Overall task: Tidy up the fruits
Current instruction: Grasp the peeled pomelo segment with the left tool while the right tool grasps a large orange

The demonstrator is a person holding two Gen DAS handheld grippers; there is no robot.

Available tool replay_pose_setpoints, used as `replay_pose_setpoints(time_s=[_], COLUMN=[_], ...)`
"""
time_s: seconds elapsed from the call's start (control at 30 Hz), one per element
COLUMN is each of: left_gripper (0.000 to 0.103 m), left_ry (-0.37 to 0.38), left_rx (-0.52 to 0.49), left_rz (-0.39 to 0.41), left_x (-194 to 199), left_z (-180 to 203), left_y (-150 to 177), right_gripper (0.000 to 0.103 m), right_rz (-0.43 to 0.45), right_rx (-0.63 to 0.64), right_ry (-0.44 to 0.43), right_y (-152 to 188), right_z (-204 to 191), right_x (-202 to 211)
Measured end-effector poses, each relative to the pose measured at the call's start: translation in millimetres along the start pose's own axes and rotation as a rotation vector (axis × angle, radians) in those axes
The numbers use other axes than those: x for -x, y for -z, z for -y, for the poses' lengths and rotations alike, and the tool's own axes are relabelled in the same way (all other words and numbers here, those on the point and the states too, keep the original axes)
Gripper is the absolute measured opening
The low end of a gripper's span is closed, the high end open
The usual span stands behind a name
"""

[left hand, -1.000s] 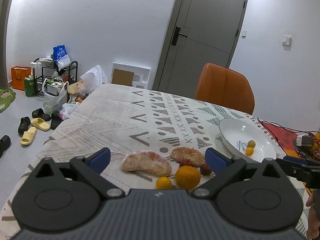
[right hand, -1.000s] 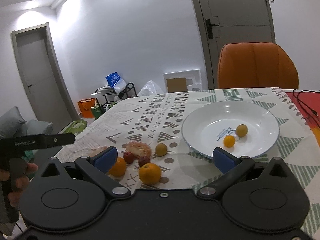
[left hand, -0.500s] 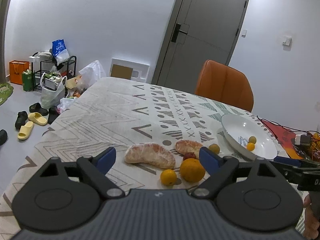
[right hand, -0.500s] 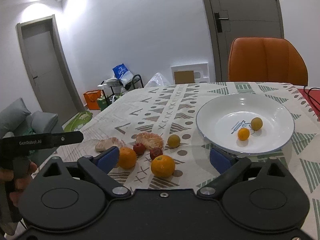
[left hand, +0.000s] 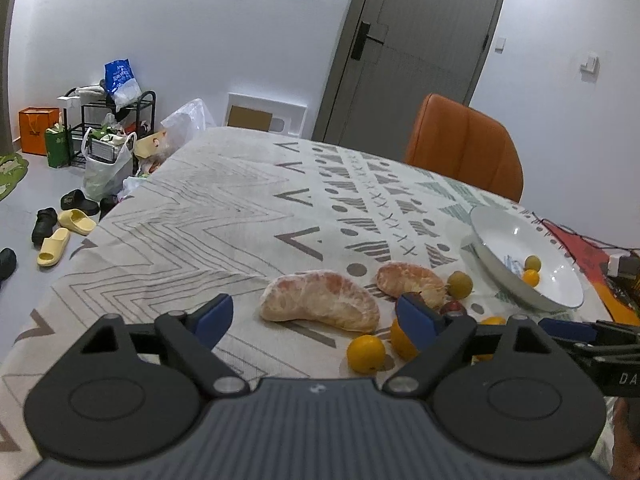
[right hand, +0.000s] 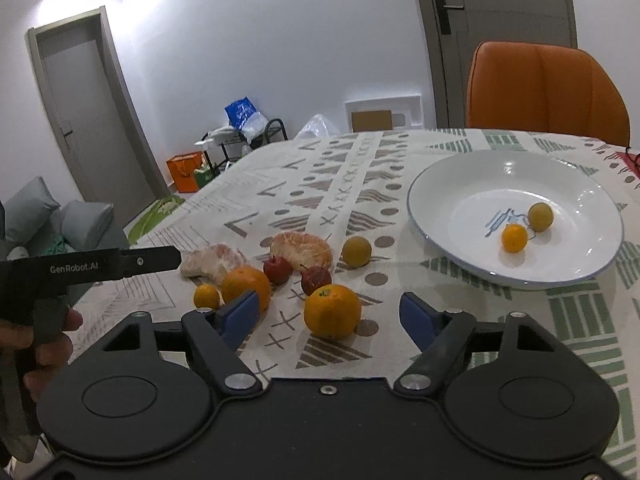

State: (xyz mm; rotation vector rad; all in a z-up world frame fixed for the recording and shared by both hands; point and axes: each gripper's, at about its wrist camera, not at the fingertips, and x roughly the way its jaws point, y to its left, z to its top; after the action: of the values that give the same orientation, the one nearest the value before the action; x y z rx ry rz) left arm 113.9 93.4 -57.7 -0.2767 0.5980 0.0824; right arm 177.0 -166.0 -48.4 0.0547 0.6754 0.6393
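My left gripper (left hand: 316, 314) is open and empty, with a large peeled pomelo piece (left hand: 320, 301) between its fingers, just ahead. A second peeled piece (left hand: 410, 280), a small orange fruit (left hand: 366, 354) and a yellow-green fruit (left hand: 460, 285) lie near it. My right gripper (right hand: 330, 314) is open and empty, with an orange (right hand: 332, 311) between its fingertips. Another orange (right hand: 246, 286), two small red fruits (right hand: 278, 269) and a yellow-green fruit (right hand: 356, 251) lie beyond. The white plate (right hand: 448, 184) holds two small fruits (right hand: 514, 238).
The patterned tablecloth (left hand: 224, 208) covers the table. An orange chair (right hand: 544, 88) stands at the far side. A red mat with cables (left hand: 580, 246) lies right of the plate (left hand: 496, 232). Shoes and bags (left hand: 68, 216) lie on the floor at left.
Both grippers have moved forward and lower toward the fruit cluster. The fruits look larger and closer. Both stay open.
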Motion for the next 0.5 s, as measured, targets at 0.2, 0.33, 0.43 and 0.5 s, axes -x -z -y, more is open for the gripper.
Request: replay_pose_setpoints(time_s=[0.2, 0.33, 0.43, 0.5], left_gripper=[0.088, 0.089, 0.089, 0.089], left_ry=[-0.012, -0.014, -0.015, -0.013], left_rx=[-0.004, -0.012, -0.018, -0.018], left_rz=[-0.033, -0.054, -0.075, -0.083], left_x=[-18.3, -29.0, -35.3, -38.5], left_z=[0.2, 2.1, 3.4, 4.1], left_y=[-0.2, -3.2, -4.5, -6.1], right_gripper=[0.065, 0.061, 0.060, 0.052], right_rz=[-0.030, -0.046, -0.063, -0.077], right_rx=[-0.002, 0.005, 0.016, 0.023], right_ry=[-0.015, -0.020, -0.033, -0.040], right_y=[0.3, -0.5, -0.3, -0.8], right_z=[2.0, 1.4, 0.6, -0.2], right_x=[-15.4, -25.0, -33.0, -38.0])
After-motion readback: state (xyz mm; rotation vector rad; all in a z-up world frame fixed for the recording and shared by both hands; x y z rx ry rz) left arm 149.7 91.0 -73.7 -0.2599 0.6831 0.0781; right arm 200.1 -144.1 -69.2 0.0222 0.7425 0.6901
